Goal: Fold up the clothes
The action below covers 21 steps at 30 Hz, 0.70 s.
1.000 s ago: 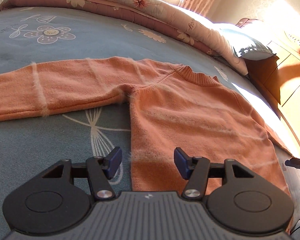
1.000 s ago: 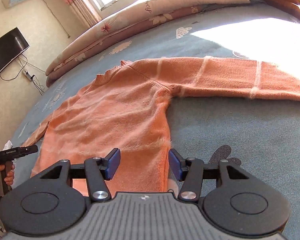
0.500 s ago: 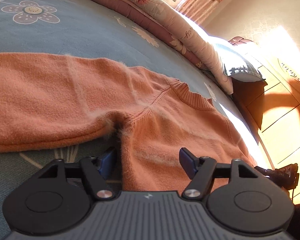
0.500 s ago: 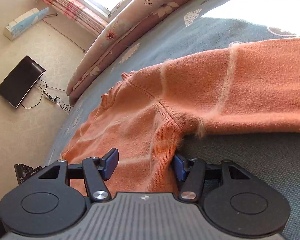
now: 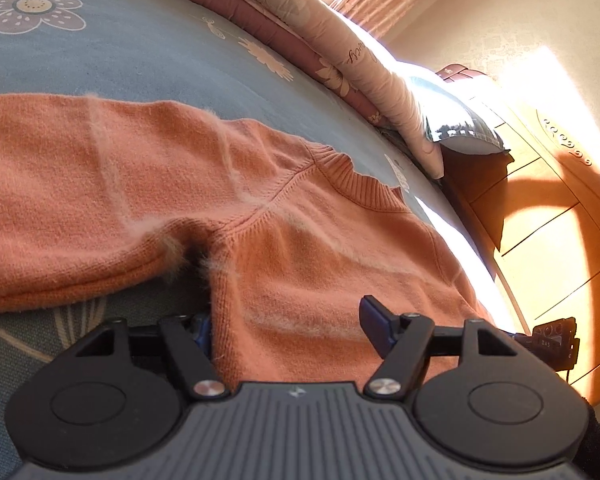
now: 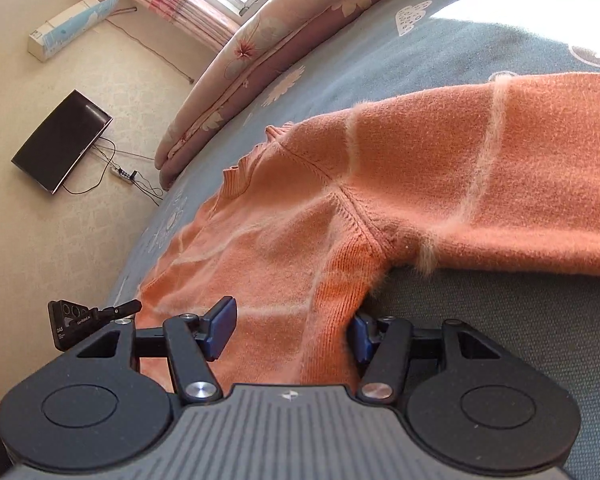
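Observation:
An orange knit sweater (image 5: 300, 264) lies flat on the blue bedspread (image 5: 132, 56), sleeves spread to both sides. My left gripper (image 5: 288, 322) is open and sits low at the sweater's side seam below one armpit; its left finger is at the fabric's edge, partly hidden, and its right finger rests over the body. In the right wrist view the same sweater (image 6: 284, 248) fills the middle. My right gripper (image 6: 292, 330) is open at the opposite side seam, with its right finger tucked at the edge under the armpit.
A folded floral quilt (image 5: 324, 52) and a pillow (image 5: 456, 128) lie along the bed's far side. A wooden cabinet (image 5: 548, 224) stands beyond the bed edge. A dark TV (image 6: 60, 140) and cables hang on the wall. The other gripper (image 6: 80, 320) shows at the left.
Both grippers have moved forward and down along the sweater's sides to just below the armpits. Each stays open, now straddling a side seam.

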Each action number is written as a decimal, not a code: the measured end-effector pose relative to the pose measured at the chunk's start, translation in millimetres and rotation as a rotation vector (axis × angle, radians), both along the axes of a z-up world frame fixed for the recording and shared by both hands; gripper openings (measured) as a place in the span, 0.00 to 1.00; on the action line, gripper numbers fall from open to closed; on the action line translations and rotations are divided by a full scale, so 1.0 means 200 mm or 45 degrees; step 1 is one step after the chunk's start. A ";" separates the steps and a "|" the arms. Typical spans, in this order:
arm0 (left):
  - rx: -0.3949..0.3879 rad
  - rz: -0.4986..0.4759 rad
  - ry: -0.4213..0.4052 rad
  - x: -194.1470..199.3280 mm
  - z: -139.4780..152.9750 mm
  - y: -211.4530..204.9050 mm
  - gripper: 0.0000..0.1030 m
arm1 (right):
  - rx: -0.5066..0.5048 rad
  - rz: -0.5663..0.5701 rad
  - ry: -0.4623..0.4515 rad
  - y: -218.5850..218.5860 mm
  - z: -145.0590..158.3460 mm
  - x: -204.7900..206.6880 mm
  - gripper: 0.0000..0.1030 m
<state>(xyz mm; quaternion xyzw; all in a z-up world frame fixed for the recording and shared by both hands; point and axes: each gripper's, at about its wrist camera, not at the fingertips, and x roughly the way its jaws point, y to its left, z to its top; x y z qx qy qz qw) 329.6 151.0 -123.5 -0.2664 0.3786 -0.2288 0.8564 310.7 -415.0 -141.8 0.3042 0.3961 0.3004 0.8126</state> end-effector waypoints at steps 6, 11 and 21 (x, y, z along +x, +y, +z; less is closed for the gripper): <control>-0.039 -0.027 -0.004 -0.04 -0.02 0.00 0.61 | -0.019 -0.017 0.010 0.00 -0.02 -0.01 0.58; -0.020 -0.017 0.027 -0.04 -0.03 0.01 0.29 | -0.037 -0.033 0.018 0.00 -0.04 -0.02 0.18; 0.117 0.136 -0.105 -0.10 0.16 0.00 0.05 | -0.302 -0.185 -0.200 0.06 0.18 -0.12 0.14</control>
